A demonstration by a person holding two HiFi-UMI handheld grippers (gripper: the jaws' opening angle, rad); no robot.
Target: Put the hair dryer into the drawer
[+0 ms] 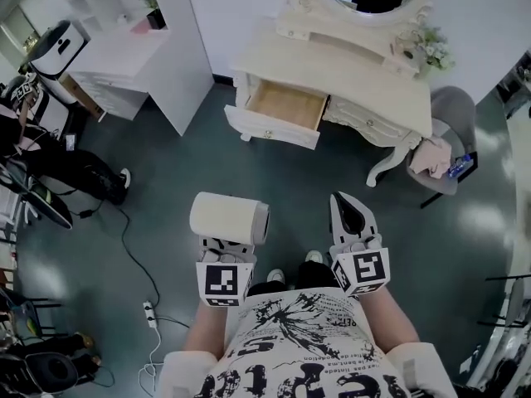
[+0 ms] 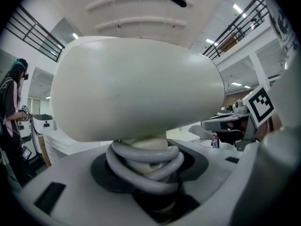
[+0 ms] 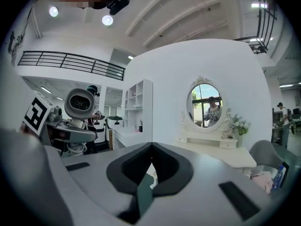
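The white hair dryer stands upright in my left gripper, which is shut on its handle. In the left gripper view the barrel fills the frame, and a grey cord is coiled round the handle between the jaws. My right gripper is beside it, shut with nothing in it; its tips meet in the right gripper view. The cream dressing table stands ahead across the floor, and its left drawer is pulled open, showing a bare wooden bottom. Both grippers are well short of it.
A white shelf unit stands to the left of the table. A grey chair with a pink cloth is at the right. A cable and a power strip lie on the dark floor at the left. People and equipment stand at the far left.
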